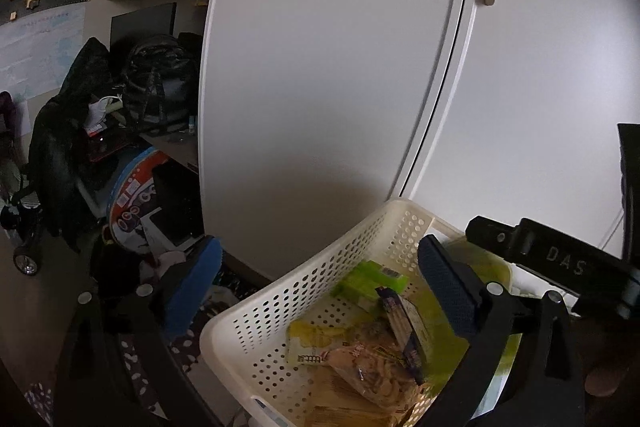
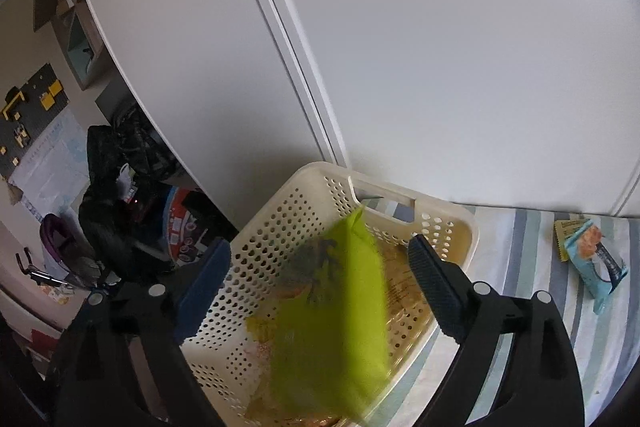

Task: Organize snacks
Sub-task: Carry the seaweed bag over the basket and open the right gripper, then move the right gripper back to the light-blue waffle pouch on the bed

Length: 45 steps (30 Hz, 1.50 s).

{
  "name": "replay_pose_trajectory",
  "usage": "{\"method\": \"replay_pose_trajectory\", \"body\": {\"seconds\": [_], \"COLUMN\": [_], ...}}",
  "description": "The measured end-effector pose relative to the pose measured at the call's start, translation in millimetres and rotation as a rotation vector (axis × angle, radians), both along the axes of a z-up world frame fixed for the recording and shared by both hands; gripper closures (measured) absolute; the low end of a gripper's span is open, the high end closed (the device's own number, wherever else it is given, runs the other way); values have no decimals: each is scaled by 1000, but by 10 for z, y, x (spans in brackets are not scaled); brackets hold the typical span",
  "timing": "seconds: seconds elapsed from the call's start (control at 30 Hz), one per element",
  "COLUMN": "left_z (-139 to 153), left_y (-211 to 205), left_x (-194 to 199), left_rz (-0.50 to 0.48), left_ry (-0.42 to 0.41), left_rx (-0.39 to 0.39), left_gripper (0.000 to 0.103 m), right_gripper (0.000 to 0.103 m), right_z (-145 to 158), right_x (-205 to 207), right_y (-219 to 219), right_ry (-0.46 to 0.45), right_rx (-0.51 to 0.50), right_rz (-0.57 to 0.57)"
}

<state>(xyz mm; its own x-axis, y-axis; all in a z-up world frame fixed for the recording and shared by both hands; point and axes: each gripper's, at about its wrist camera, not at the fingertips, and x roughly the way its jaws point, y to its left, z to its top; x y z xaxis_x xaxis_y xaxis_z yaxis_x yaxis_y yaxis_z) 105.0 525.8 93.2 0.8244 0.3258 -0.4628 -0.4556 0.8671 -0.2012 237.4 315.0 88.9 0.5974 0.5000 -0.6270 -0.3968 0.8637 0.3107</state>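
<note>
Both jaws spread wide, I hold nothing: right gripper (image 2: 320, 275) over basket (image 2: 400, 215), blurred green packet (image 2: 332, 311) dropping in. Left gripper (image 1: 320, 283) alongside. Several snacks inside; blue packet (image 2: 600, 263) left on striped cloth (image 2: 520, 247).
</note>
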Motion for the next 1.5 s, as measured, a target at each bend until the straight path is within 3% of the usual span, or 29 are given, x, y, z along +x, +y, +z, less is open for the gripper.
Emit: {"method": "replay_pose_trajectory", "body": {"seconds": [0.3,0.8,1.17,1.5], "left_z": [15,18,21,18], "left_y": [-81,-147,-222,-349], "left_x": [19,29,62,104], "left_rz": [-18,-34,-51,-94], "left_ry": [1,1,7,15], "left_rx": [20,34,55,71], "left_gripper": [3,3,3,3], "right_gripper": [14,14,11,11], "right_z": [-82,-78,-177,-402], "right_x": [-24,-143,-140,-95], "right_y": [-124,-194,-372,-918], "right_ry": [-12,-111,-101,-69], "right_rx": [-34,-163,-177,-232], "right_rz": [-35,-77,-106,-178]}}
